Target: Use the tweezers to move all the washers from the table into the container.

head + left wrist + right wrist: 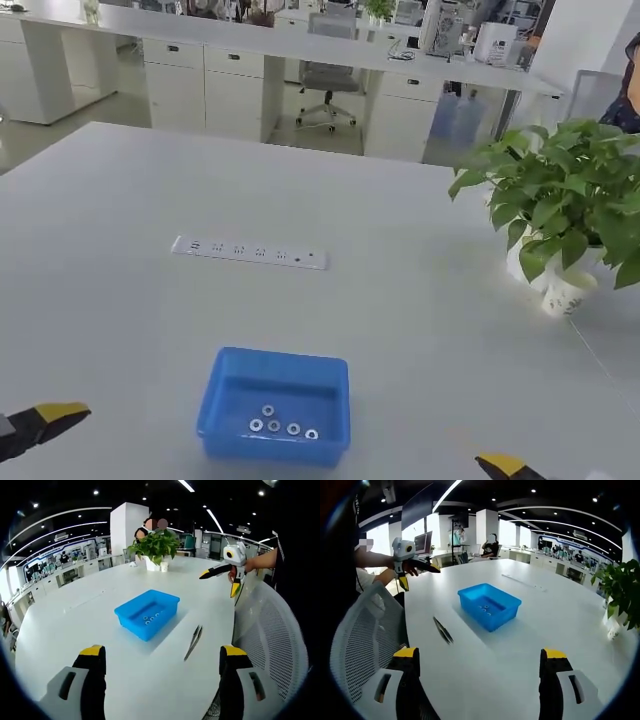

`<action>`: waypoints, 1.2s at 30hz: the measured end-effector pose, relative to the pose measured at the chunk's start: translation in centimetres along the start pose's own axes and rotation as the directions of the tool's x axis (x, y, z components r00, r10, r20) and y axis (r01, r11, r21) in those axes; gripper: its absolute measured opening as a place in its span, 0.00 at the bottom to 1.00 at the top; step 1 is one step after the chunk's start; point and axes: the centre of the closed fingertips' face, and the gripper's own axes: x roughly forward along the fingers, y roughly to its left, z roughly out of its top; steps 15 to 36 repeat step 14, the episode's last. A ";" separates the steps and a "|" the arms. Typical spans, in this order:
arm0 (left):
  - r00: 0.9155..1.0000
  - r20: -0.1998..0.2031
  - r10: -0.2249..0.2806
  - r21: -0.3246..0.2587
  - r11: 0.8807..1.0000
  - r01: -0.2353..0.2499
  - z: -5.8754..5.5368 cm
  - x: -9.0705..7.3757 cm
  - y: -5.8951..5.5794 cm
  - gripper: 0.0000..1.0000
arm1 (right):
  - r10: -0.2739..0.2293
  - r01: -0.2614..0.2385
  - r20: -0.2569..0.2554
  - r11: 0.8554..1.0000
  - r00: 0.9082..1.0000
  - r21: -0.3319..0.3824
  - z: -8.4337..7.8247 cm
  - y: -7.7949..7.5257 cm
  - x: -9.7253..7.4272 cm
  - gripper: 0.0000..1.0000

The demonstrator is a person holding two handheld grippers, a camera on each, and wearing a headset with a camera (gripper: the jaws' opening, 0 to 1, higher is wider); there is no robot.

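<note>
Blue plastic container (273, 405) sits on the white table (420, 330) at the near side, and every one of the washers (282, 425) I can make out lies inside it, bunched on the floor of the box toward its near wall; from the head view I count five. So I judge the moving done, or very nearly, though small pale washers on a pale table would be hard for me to catch far off. The left tongs (162, 652) and the right tongs (480, 653) are both released, jaws spread wide with nothing between them, held back off the near edge to the left and right of the container. The gripper views add what the head view's framing misses: the tweezers (193, 641) lie flat on the table just near of the container, at its right, touched by neither tongs, and a white mesh chair back (272, 630) stands at the table's near edge. Each gripper view also catches the other tongs from the side, confirming the open jaws. The head view, in turn, gives me the clean look down into the box, plus the power strip (250, 252) farther out and the potted plant (570, 200) at far right.
</note>
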 end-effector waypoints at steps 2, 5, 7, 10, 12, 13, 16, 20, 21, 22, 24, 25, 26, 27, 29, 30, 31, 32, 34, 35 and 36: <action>1.000 -0.002 0.002 -0.001 1.000 -0.002 0.0 0.0 0.0 0.99 | 0.001 -0.001 -0.001 1.000 1.000 -0.002 0.0 0.0 0.0 1.00; 1.000 0.002 0.003 -0.002 1.000 -0.003 0.1 0.0 0.0 0.99 | 0.003 -0.003 -0.003 1.000 1.000 -0.002 -0.1 0.0 0.0 1.00; 1.000 0.003 0.004 -0.004 1.000 -0.004 0.1 0.1 0.0 0.99 | 0.004 -0.004 -0.005 1.000 1.000 -0.002 -0.1 0.0 0.0 1.00; 1.000 0.006 0.005 -0.005 1.000 -0.005 0.2 0.1 0.0 0.99 | 0.005 -0.005 -0.005 1.000 1.000 -0.003 -0.1 0.1 0.0 1.00; 1.000 0.004 0.006 -0.004 1.000 -0.006 0.1 0.0 0.1 0.99 | 0.005 -0.005 -0.006 1.000 1.000 -0.003 -0.2 0.1 0.0 1.00; 1.000 0.004 0.006 -0.004 1.000 -0.006 0.2 0.0 0.0 0.99 | 0.004 -0.004 -0.006 1.000 1.000 -0.002 -0.2 0.1 0.0 1.00; 1.000 0.004 0.005 -0.004 1.000 -0.005 0.2 0.0 0.0 0.99 | 0.004 -0.004 -0.006 1.000 1.000 -0.002 -0.2 0.1 0.0 1.00; 1.000 0.004 0.005 -0.004 1.000 -0.005 0.2 0.0 0.0 0.99 | 0.004 -0.004 -0.006 1.000 1.000 -0.002 -0.2 0.1 0.0 1.00; 1.000 0.004 0.005 -0.004 1.000 -0.005 0.2 0.0 0.0 0.99 | 0.004 -0.004 -0.006 1.000 1.000 -0.002 -0.2 0.1 0.0 1.00; 1.000 0.004 0.005 -0.004 1.000 -0.005 0.2 0.0 0.0 0.99 | 0.004 -0.004 -0.006 1.000 1.000 -0.002 -0.2 0.1 0.0 1.00; 1.000 0.004 0.005 -0.004 1.000 -0.005 0.2 0.0 0.0 0.99 | 0.004 -0.004 -0.006 1.000 1.000 -0.002 -0.2 0.1 0.0 1.00; 1.000 0.004 0.005 -0.004 1.000 -0.005 0.2 0.0 0.0 0.99 | 0.004 -0.004 -0.006 1.000 1.000 -0.002 -0.2 0.1 0.0 1.00; 1.000 0.004 0.005 -0.004 1.000 -0.005 0.2 0.0 0.0 0.99 | 0.004 -0.004 -0.006 1.000 1.000 -0.002 -0.2 0.1 0.0 1.00; 1.000 0.004 0.005 -0.004 1.000 -0.005 0.2 0.0 0.0 0.99 | 0.004 -0.004 -0.006 1.000 1.000 -0.002 -0.2 0.1 0.0 1.00; 1.000 0.004 0.005 -0.004 1.000 -0.005 0.2 0.0 0.0 0.99 | 0.004 -0.004 -0.006 1.000 1.000 -0.002 -0.2 0.1 0.0 1.00; 1.000 0.004 0.005 -0.004 1.000 -0.005 0.2 0.0 0.0 0.99 | 0.004 -0.004 -0.006 1.000 1.000 -0.002 -0.2 0.1 0.0 1.00; 1.000 0.004 0.005 -0.004 1.000 -0.005 0.2 0.0 0.0 0.99 | 0.004 -0.004 -0.006 1.000 1.000 -0.002 -0.2 0.1 0.0 1.00; 1.000 0.004 0.005 -0.004 1.000 -0.005 0.2 0.0 0.0 0.99 | 0.004 -0.004 -0.006 1.000 1.000 -0.002 -0.2 0.1 0.0 1.00; 1.000 0.004 0.005 -0.004 1.000 -0.005 0.2 0.0 0.0 0.99 | 0.004 -0.004 -0.006 1.000 1.000 -0.002 -0.2 0.1 0.0 1.00; 1.000 0.004 0.005 -0.004 1.000 -0.005 0.2 0.0 0.0 0.99 | 0.004 -0.004 -0.006 1.000 1.000 -0.002 -0.2 0.1 0.0 1.00; 1.000 0.004 0.005 -0.004 1.000 -0.005 0.2 0.0 0.0 0.99 | 0.004 -0.004 -0.006 1.000 1.000 -0.002 -0.2 0.1 0.0 1.00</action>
